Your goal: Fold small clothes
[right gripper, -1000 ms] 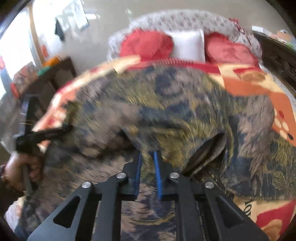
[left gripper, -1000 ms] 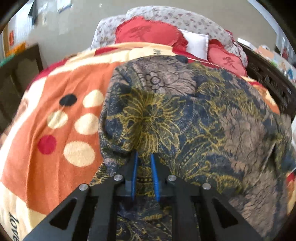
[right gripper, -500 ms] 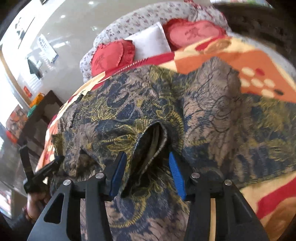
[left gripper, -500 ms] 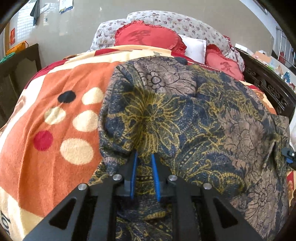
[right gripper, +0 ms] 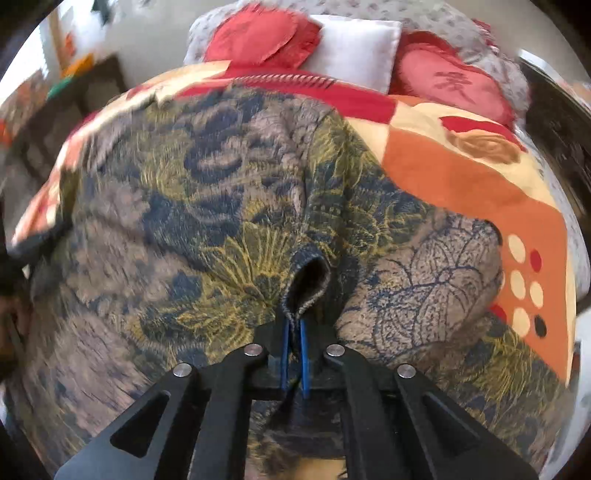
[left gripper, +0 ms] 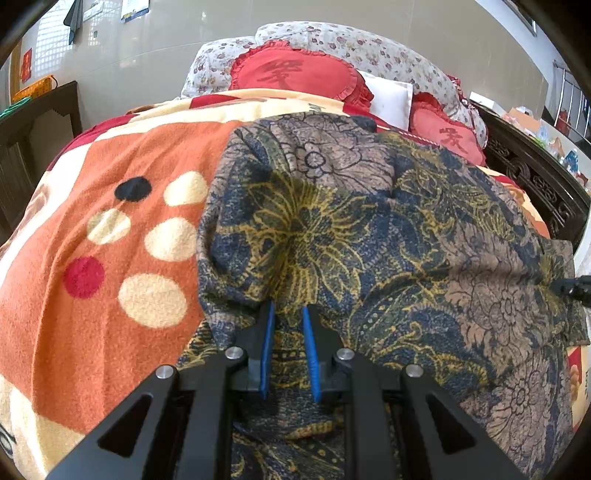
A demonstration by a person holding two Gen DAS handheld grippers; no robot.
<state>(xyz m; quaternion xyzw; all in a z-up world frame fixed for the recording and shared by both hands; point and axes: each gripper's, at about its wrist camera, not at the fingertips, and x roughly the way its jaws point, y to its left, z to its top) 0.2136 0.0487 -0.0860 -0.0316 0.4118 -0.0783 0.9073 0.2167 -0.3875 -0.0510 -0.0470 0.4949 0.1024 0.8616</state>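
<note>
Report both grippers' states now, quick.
Left gripper: shut on the floral garment.
Right gripper: jaws just closed, shut on the floral garment's hem.

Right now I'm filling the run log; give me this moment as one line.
stage: gripping to fold | left gripper: shut on floral garment | right gripper: just closed on garment hem | surface: orange blanket

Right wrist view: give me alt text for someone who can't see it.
The right gripper has just closed its jaws on a hemmed edge of the floral garment, which lies spread over an orange spotted blanket on a bed. Red cushions and a white pillow sit behind; the picture is motion-blurred.
</note>
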